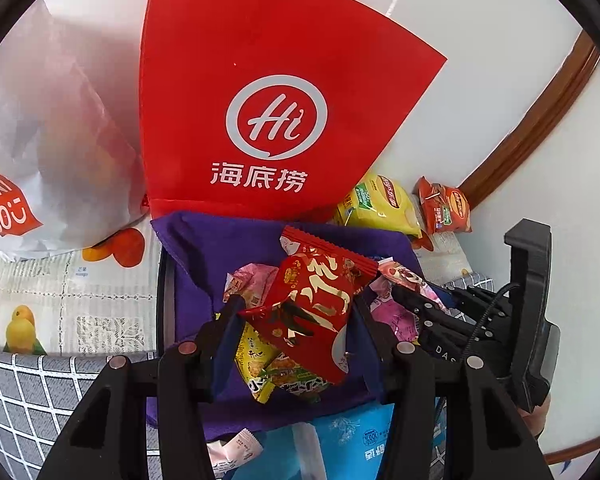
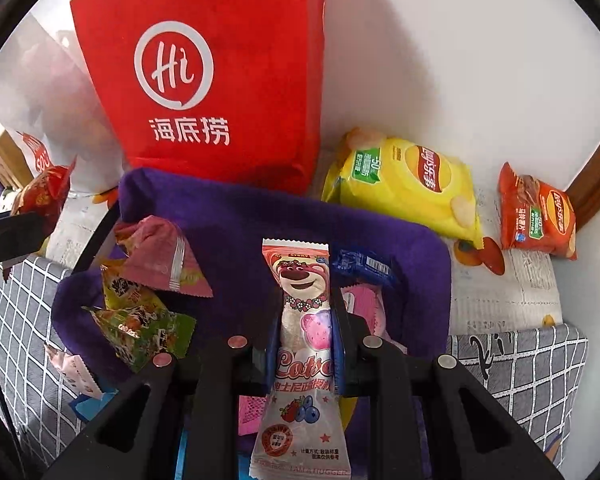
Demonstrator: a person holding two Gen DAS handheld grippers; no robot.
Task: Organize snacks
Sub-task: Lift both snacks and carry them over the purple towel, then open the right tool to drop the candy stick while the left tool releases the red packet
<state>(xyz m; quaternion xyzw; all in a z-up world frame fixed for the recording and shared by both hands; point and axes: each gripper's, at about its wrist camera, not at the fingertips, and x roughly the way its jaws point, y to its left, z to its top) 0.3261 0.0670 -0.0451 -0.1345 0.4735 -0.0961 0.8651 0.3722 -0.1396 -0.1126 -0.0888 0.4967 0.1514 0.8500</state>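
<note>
My right claw (image 2: 305, 336) was closed tight on the bear-print sweet packet (image 2: 303, 344), the jaws pinching it at mid-length with the printed head end pointing away from me and the sealed tail trailing back under the camera. The packet hung over the purple fabric bin (image 2: 412, 248), above the small wrappers already lying inside.

My left claw (image 1: 296, 320) stood partly open, yet gripped the red foil snack packet (image 1: 320, 304) across its width, likewise above the same bin. The right claw's packet showed at the right edge of the left view.

Handling, in my judgement: both packets looked light, thin-walled and crinkly. The film appeared glossy, so a grip on the flat face could slip; the crimped end seals looked the surer purchase. The bear-print packet seemed to hold a rounded, soft filling near its middle, where I held it, so hard pressure there might crush the contents. The red packet looked puffed and would likely yield under the pads.

Beyond the bin stood a red carrier bag (image 2: 220, 80); a yellow crisp bag (image 2: 408, 188) and an orange crisp bag (image 2: 540, 216) lay on the patterned cloth by the wall.
</note>
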